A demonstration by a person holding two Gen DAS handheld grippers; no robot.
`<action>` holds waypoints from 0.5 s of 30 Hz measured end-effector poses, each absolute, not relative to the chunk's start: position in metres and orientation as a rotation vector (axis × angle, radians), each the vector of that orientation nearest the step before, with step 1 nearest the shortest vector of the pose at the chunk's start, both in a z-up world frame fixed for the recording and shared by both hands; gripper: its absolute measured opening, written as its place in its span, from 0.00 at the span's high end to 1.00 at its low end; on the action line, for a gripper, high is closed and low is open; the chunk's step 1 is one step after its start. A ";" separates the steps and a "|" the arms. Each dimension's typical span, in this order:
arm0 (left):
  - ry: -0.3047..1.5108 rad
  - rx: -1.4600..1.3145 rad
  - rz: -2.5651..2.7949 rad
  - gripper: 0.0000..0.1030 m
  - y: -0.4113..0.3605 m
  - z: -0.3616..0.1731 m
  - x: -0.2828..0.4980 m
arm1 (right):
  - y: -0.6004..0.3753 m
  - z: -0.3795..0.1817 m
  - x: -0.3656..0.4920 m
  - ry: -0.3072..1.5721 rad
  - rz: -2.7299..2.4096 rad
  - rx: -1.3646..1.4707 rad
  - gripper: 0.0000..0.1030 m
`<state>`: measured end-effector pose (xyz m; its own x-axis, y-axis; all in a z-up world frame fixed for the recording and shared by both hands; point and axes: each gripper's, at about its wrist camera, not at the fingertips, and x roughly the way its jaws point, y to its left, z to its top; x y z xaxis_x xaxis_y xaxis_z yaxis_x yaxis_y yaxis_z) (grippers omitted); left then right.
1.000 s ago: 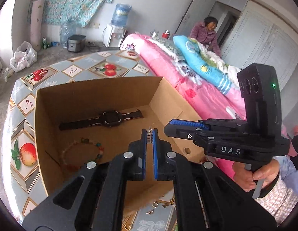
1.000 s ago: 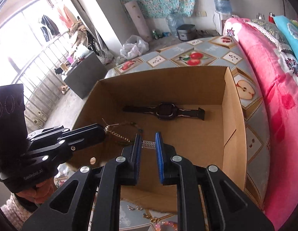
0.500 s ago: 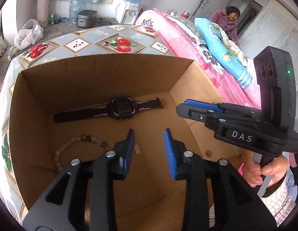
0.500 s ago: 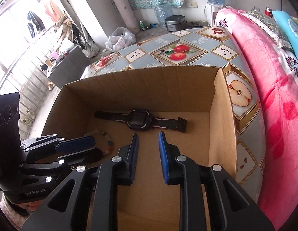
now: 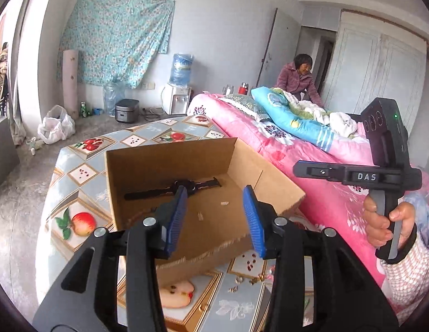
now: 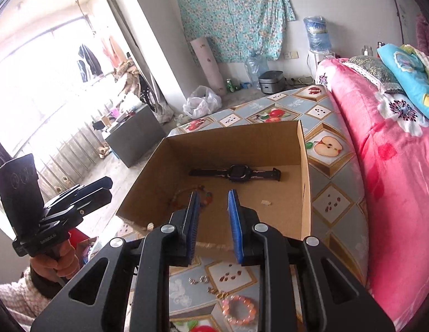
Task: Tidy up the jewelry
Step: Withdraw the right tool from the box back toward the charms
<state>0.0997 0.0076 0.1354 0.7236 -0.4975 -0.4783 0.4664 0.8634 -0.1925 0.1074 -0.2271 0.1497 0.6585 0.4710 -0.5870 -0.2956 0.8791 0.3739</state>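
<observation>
Evidently both tongs stood spread with nothing between them. The left tongs (image 5: 215,217) hung above the near edge of the cardboard box (image 5: 170,160), blue pads wide apart; just beyond their tips two small silver earrings (image 5: 200,215) lay apart on the box floor, and farther ahead a black watch (image 5: 186,186) stretched flat along the far wall. The right tongs (image 6: 214,221) were parted a little less, also over the near side of the box. Just past their left pad a beaded bracelet (image 6: 192,195) lay on the cardboard, partly hidden by it; to the right of their tips sat one earring, and the watch lay beyond. Below the right tongs, outside the box, a pink bead bracelet (image 6: 239,309), a gold trinket (image 6: 218,293) and small silver rings (image 6: 199,279) rested on the fruit-patterned tabletop (image 6: 333,193). To the right of everything ran a pink bed (image 6: 394,179).
</observation>
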 end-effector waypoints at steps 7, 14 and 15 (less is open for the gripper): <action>0.640 -0.006 -0.525 0.61 0.023 0.092 0.038 | -0.215 0.093 0.026 0.766 0.510 0.335 0.79; 0.766 0.111 -0.463 0.71 0.000 0.020 0.039 | -0.187 0.020 0.009 0.960 0.478 0.419 0.80; 0.770 0.143 -0.459 0.73 -0.003 0.013 0.038 | -0.185 0.016 0.009 0.970 0.474 0.420 0.80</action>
